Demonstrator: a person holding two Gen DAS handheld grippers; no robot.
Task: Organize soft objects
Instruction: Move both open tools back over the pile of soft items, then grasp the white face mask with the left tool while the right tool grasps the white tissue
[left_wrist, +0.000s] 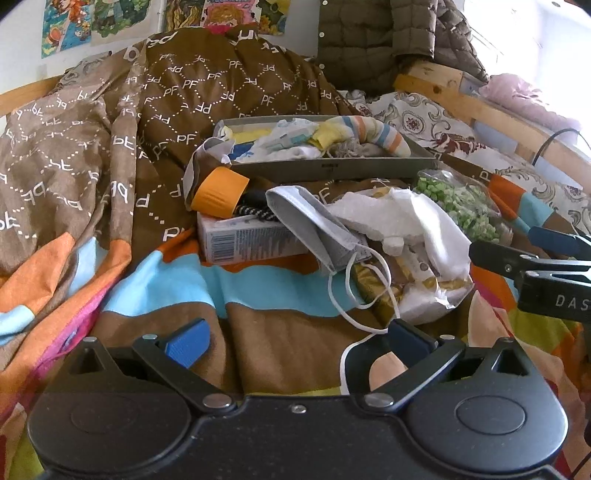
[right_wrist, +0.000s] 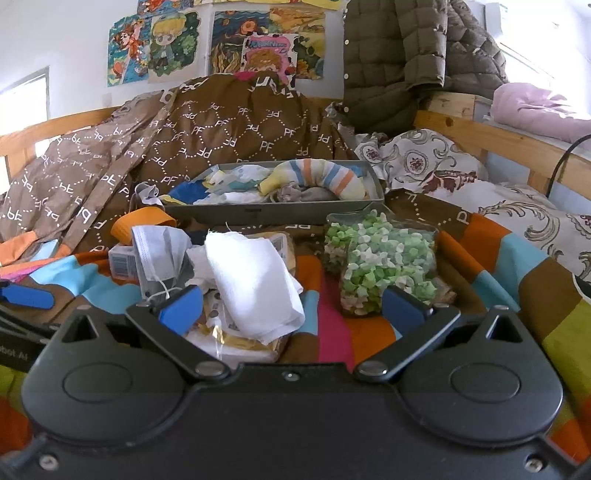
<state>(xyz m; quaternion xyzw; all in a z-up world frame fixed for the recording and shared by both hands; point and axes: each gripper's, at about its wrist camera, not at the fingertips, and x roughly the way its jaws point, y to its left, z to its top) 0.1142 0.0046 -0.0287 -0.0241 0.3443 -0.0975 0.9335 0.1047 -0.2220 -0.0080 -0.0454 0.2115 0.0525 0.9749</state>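
A grey shallow box (left_wrist: 332, 168) holds a striped sock (left_wrist: 384, 133) and other small cloths; it also shows in the right wrist view (right_wrist: 273, 214). In front of it lie a grey face mask (left_wrist: 317, 225), a white cloth (left_wrist: 406, 214) and a bag of green bits (left_wrist: 461, 203). My left gripper (left_wrist: 295, 341) is open just short of the mask's ear loop (left_wrist: 351, 291). My right gripper (right_wrist: 291, 308) is open, with the white cloth (right_wrist: 255, 280) between its fingers. The mask (right_wrist: 159, 254) lies to its left, the green bag (right_wrist: 380, 266) to its right.
A small carton (left_wrist: 243, 242) and an orange cap (left_wrist: 219, 192) lie left of the mask. A brown patterned duvet (left_wrist: 166, 110) is heaped behind. A quilted jacket (right_wrist: 406, 66) hangs on the wooden bed frame (right_wrist: 498, 144). The striped bedspread (left_wrist: 184, 284) lies underneath.
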